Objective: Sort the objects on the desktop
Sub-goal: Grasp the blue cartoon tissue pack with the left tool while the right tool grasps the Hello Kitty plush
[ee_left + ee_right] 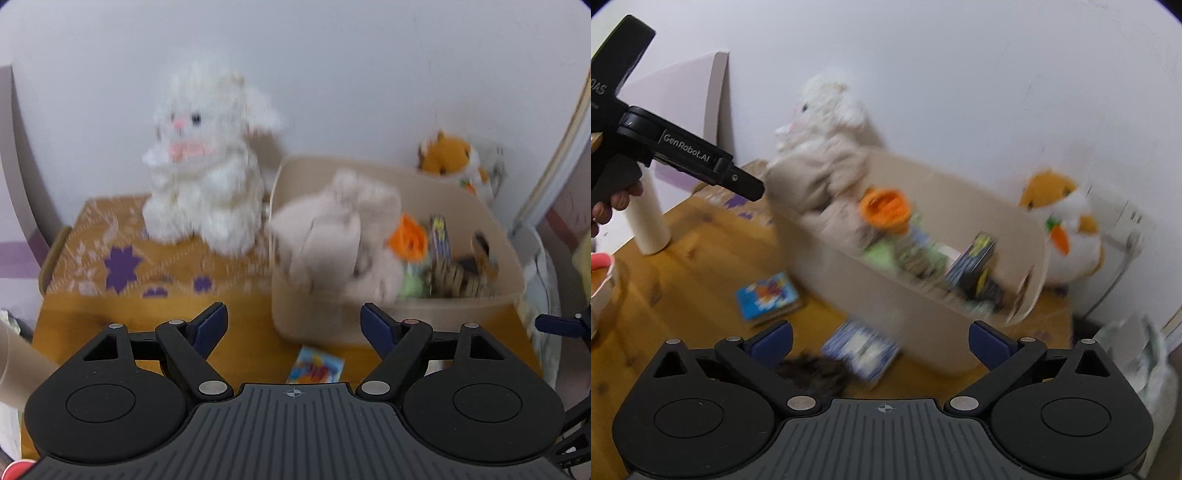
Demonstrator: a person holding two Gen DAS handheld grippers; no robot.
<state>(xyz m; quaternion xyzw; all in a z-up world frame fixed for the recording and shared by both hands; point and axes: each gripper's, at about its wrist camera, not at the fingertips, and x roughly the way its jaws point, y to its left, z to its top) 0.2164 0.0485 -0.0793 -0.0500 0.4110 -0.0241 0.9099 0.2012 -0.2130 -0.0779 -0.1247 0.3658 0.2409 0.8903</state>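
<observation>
We are holding the left gripper (293, 325) over the front of the wooden table (251, 332) with its jaws standing wide apart and nothing between them; the blue pads (210, 325) are touching no object. Ahead of it a beige bin (406, 317) is sitting on the table, and a beige cloth bundle (343, 229) is lying heaped in its left end, reaching above the rim. Beside the bundle inside the bin we are seeing an orange toy (408, 240), something pale green, a dark box with yellow print (439, 240) and a few blurred brown pieces we cannot identify. A white plush rabbit (207, 173) is sitting upright on a yellow patterned cloth (110, 251) just left of the bin, and an orange and white plush (454, 158) is sitting behind the bin's far right corner, against the wall. A small colourful booklet (317, 365) is lying flat on the table in front of the bin, close to the left gripper. We are holding the right gripper (881, 341) open just as wide and empty, looking at the same bin from its right front. Below it a blue and white box (860, 349) is lying on the table against the bin's front wall, with a dark fuzzy object (816, 373) just beside it. A pale cardboard tube (650, 221) is standing upright at the table's left, near the hand (613, 203) gripping the left tool's handle.
</observation>
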